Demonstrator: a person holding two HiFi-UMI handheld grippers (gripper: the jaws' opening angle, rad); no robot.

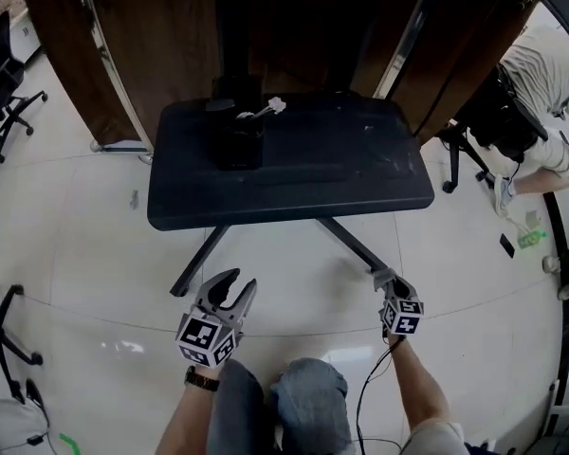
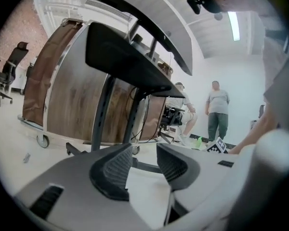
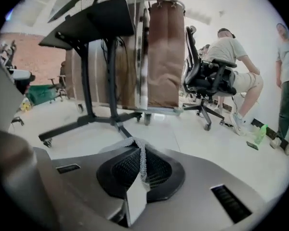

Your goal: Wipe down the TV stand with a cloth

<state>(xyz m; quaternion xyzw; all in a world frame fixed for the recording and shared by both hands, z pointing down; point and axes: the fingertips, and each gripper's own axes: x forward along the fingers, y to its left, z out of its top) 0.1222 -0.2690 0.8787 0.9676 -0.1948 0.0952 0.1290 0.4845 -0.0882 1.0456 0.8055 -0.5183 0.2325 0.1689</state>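
Cloth cannot be picked out for certain in any view; the nearest candidate is a small pale scrap (image 1: 275,105) lying on the dark shelf (image 1: 360,173) of the TV stand (image 1: 294,159), just beside the black column (image 1: 235,126), and it is too small to name. The shelf stands straight ahead of the person, its splayed legs (image 1: 201,259) reaching toward them over the pale floor (image 1: 95,254); faint smears show on its right half, so it reads as unwiped.

Left tongs (image 1: 235,284) hang low in front of the shelf, well short of it; the left gripper view shows the ribbed pads (image 2: 115,170) parted with only floor between them, so nothing is held. Right tongs (image 1: 383,278) sit near the stand's right leg; in the right gripper view (image 3: 140,153) the pads meet edge to edge with no fabric caught there, so they are closed on nothing.

My judgement: the job is at its very start; a cloth must be fetched, then the whole shelf is left to do.

Wooden panels (image 1: 161,36) stand behind the stand; a seated person (image 1: 542,74) on an office chair (image 3: 207,78) is off to the right, and a standing person (image 2: 217,110) beyond.
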